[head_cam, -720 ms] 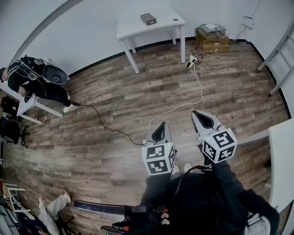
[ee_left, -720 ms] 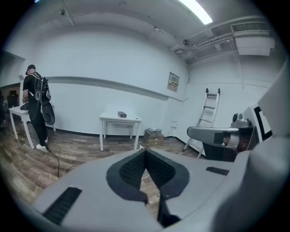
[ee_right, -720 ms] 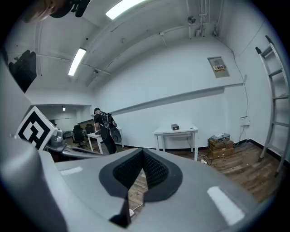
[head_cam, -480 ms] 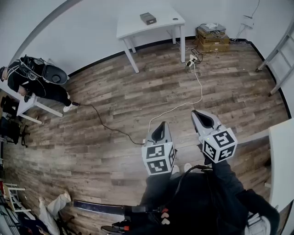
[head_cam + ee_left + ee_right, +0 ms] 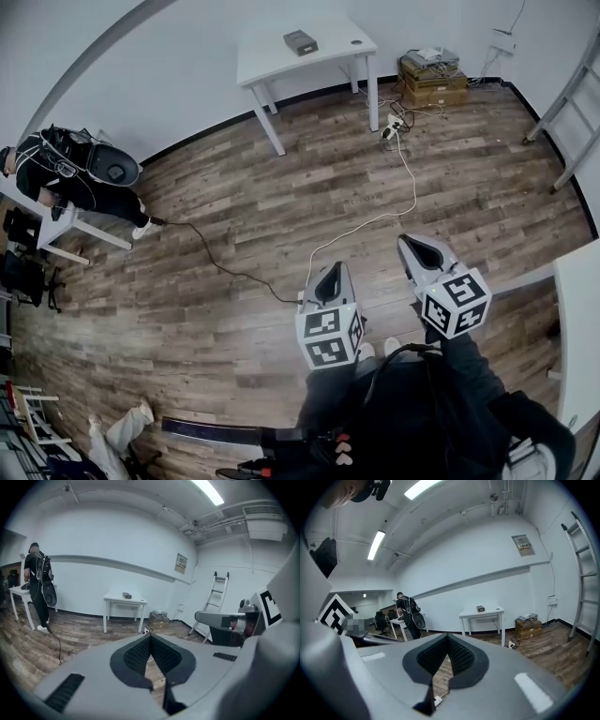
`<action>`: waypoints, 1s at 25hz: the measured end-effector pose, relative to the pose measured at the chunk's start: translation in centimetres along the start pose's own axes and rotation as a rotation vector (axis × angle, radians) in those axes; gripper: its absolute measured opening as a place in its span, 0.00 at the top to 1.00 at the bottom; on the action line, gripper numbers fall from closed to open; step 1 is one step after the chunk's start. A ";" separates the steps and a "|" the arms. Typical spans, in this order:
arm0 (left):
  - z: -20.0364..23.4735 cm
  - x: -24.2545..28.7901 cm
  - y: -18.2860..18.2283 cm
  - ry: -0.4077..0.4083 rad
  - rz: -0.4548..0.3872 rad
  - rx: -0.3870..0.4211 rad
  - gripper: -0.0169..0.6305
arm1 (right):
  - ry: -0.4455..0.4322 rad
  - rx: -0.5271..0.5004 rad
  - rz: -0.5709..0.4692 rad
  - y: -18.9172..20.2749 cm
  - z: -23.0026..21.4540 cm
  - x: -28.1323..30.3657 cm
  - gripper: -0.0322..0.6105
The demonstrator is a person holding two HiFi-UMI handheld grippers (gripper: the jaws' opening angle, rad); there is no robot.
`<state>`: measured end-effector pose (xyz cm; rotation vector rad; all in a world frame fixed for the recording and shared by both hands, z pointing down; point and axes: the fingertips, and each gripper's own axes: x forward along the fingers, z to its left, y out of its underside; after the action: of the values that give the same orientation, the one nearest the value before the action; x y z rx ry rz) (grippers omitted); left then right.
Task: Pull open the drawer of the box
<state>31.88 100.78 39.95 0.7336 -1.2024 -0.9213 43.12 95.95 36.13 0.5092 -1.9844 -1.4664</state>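
The left gripper (image 5: 328,269) and the right gripper (image 5: 413,246) were held side by side above the brown wood-plank floor (image 5: 234,309), both pointing out into the room and a little downward. In the left gripper view its ribbed black pads (image 5: 136,656) met at the tips with nothing between them, so those jaws were closed and empty. The right gripper view showed the same: jaws together tip to tip, holding nothing.

The small dark grey rectangular box (image 5: 300,41) sat on top of the white four-legged table (image 5: 272,58) against the far white wall, well apart from both grippers. At that range its drawer could not be made out.

To the right of the table, what looked like stacked brown cardboard cartons (image 5: 433,77) stood by the wall. A white power strip (image 5: 392,127) lay on the floor near the table's right legs, and a white cable (image 5: 412,183) ran from it toward the grippers. A thin black cable (image 5: 234,273) crossed the planks from the left, where a person in black clothes (image 5: 70,169) stood. A grey metal ladder (image 5: 215,597) leaned at the right.
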 end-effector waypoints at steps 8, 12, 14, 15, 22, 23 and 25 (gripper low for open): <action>4.4 0.1 1.6 -0.039 0.015 0.014 0.98 | 0.053 -0.009 0.015 1.3 0.0 1.9 0.96; 6.0 1.6 1.5 -0.050 0.035 0.004 0.98 | 0.076 -0.022 0.041 1.8 -1.3 4.0 0.96; 6.9 2.9 0.2 -0.061 0.017 -0.003 0.98 | 0.078 -0.031 0.047 1.3 -2.5 5.4 0.96; 7.4 3.8 -0.5 -0.066 0.008 -0.009 0.98 | 0.079 -0.032 0.043 1.0 -3.2 6.4 0.96; 12.8 14.0 -5.2 -0.125 0.013 -0.052 0.98 | 0.047 -0.084 0.017 -3.2 -9.1 18.3 0.96; 13.4 15.8 -6.2 -0.127 0.018 -0.053 0.98 | 0.040 -0.081 0.020 -3.9 -10.2 20.2 0.96; 14.2 19.7 -9.1 -0.132 0.015 -0.047 0.98 | 0.025 -0.081 0.027 -5.8 -12.6 24.1 0.96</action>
<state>18.21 79.11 43.94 0.6328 -1.2960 -0.9951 33.52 70.06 39.07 0.4618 -1.8970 -1.5089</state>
